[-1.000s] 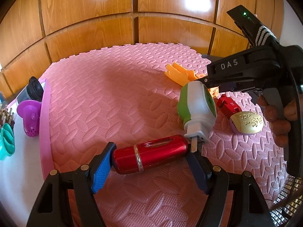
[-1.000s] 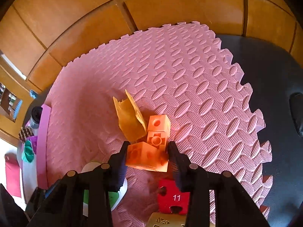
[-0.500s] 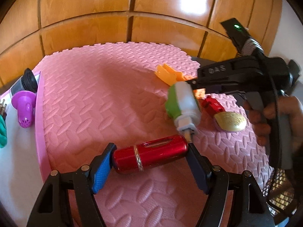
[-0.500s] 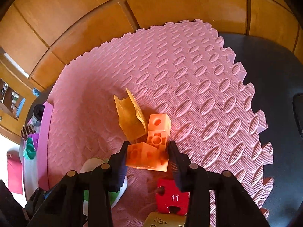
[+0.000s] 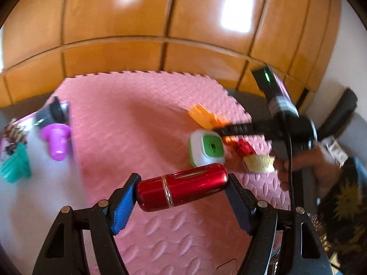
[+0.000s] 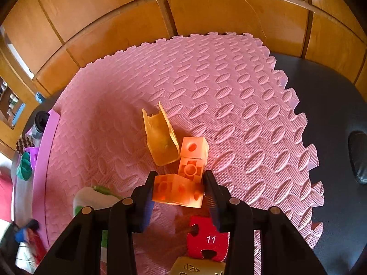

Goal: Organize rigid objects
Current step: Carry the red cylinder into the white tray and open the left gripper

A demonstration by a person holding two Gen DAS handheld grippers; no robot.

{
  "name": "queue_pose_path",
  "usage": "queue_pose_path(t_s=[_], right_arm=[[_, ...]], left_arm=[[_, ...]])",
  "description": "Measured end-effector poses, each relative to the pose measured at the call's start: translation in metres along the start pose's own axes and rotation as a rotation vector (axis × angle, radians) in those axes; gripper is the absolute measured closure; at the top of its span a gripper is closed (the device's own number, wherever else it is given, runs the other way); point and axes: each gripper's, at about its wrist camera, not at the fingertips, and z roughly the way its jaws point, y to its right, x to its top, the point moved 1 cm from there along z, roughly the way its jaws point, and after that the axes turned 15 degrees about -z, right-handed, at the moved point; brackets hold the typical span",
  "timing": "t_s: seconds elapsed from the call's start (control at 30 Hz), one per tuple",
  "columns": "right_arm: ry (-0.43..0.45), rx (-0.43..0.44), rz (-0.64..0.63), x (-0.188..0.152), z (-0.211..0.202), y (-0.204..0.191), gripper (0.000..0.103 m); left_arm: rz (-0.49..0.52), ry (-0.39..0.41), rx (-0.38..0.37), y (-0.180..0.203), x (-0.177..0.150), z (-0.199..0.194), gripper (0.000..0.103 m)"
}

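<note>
Above the pink mat [image 5: 128,123], a red metal tube [image 5: 182,186] is clamped end to end in the left tool [image 5: 181,191], held crosswise, probably for carrying toward the tray [image 6: 42,160] at the mat's left edge. The right tool [image 6: 177,189] is closed narrowly on an orange block [image 6: 177,190], low beside its fellow blocks [image 6: 193,154], seemingly to keep like pieces together.

Glossy orange-brown wood panelling [image 6: 128,34] behind with two bright light glares, pink interlocking foam mat [image 6: 224,96] over a dark surface [image 6: 332,114], possibly a black table, white wall strip [image 5: 344,45] at right.
</note>
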Motion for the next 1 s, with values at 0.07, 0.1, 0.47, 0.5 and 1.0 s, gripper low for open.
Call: queue_pose_path(t_s=[0.07, 0.1, 0.47, 0.5, 1.0], right_arm=[[-0.002, -0.01, -0.011, 0.0, 0.001, -0.001, 0.063], [-0.002, -0.013, -0.014, 0.001, 0.001, -0.001, 0.063], [-0.009, -0.067, -0.049, -0.001, 0.002, -0.006, 0.071], [-0.009, -0.066, -0.047, -0.001, 0.002, -0.006, 0.071], [-0.015, -0.098, -0.072, -0.001, 0.002, -0.006, 0.077]], left_arm=[[-0.027, 0.034, 0.019, -0.011, 0.01, -0.014, 0.028], [-0.047, 0.047, 0.026, -0.017, 0.015, -0.019, 0.028], [-0.307, 0.042, 0.159, -0.133, 0.043, -0.04, 0.028], [-0.317, 0.025, 0.162, -0.141, 0.044, -0.037, 0.028], [-0.383, -0.005, 0.272, -0.178, 0.064, 0.008, 0.026]])
